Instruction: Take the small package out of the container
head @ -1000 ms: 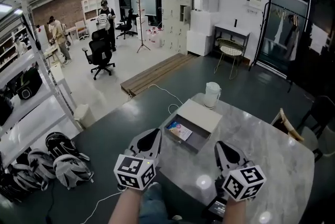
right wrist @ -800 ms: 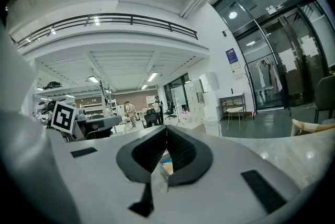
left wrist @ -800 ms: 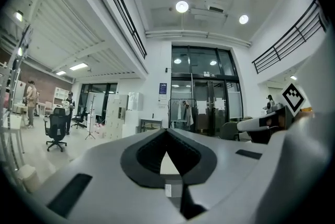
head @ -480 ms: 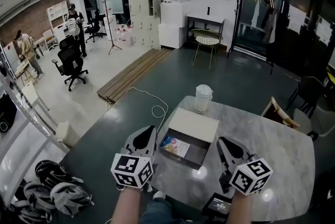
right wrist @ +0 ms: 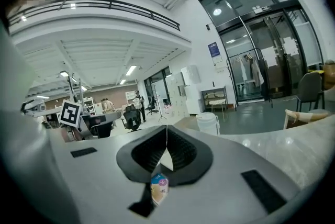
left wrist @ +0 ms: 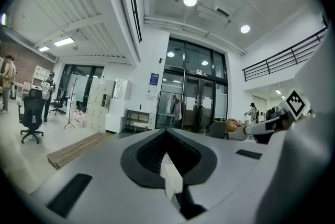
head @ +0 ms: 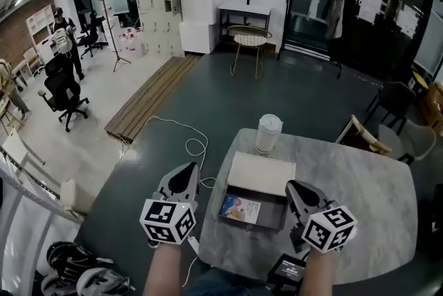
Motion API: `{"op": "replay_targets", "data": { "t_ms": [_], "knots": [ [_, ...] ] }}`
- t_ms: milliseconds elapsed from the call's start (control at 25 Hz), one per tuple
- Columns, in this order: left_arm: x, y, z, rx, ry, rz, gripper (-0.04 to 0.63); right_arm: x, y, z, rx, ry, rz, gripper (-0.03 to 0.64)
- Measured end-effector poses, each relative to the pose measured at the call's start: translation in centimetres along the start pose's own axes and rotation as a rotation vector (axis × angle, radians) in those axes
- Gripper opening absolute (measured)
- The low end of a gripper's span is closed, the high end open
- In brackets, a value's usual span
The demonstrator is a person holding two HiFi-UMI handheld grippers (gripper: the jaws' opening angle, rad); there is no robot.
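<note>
An open grey container (head: 271, 205) stands on the marble table (head: 360, 218), its white lid (head: 261, 173) lying over the far half. The small colourful package (head: 240, 207) lies flat inside, at the left. My left gripper (head: 187, 170) hovers shut just left of the container, beyond the table's edge. My right gripper (head: 293, 186) is shut and empty just right of the container. In the left gripper view the left gripper (left wrist: 166, 133) has its jaws touching. In the right gripper view the right gripper (right wrist: 166, 132) is shut too, and the package (right wrist: 158, 188) shows below its jaws.
A white lidded jug (head: 268, 133) stands behind the container. A black device (head: 286, 270) lies at the table's near edge. A white cable (head: 185, 144) trails on the floor left of the table. A chair (head: 360, 136) stands at the far right corner. Helmets (head: 83, 280) lie at the lower left.
The table and container have slid rightwards and nearer in the head view. The container now lies between the two grippers, which were short of it before. Both grippers stay shut.
</note>
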State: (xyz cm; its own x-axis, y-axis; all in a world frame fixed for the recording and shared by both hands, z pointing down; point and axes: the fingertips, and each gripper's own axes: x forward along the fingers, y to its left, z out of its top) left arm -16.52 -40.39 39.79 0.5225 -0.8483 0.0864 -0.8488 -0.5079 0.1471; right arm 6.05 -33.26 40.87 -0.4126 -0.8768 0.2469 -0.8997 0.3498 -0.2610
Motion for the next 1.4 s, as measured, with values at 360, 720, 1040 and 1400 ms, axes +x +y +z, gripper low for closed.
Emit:
{"op": "replay_targets", "data": {
  "t_ms": [360,720,1040,1400],
  "knots": [
    [1.6,1.4,-3.9,-0.087,0.074,-0.032,0.012,1.1,-1.5,-4.0,0.067,0.146,-0.079,0.026],
    [1.1,3.1,-6.5,-0.112,0.141,0.008,0.012,4.4,-2.4,-11.0,0.19,0.411,-0.103,0.041],
    [1.1,4.8,-8.7,-0.152,0.19,0.033,0.012,5.4,-1.7,-18.3,0.288,0.649,-0.076,0.208],
    [2.1,4.6,-10.4,-0.169,0.237,0.037,0.012,6.7,-1.5,-23.6,0.295,0.93,-0.066,0.267]
  ]
}}
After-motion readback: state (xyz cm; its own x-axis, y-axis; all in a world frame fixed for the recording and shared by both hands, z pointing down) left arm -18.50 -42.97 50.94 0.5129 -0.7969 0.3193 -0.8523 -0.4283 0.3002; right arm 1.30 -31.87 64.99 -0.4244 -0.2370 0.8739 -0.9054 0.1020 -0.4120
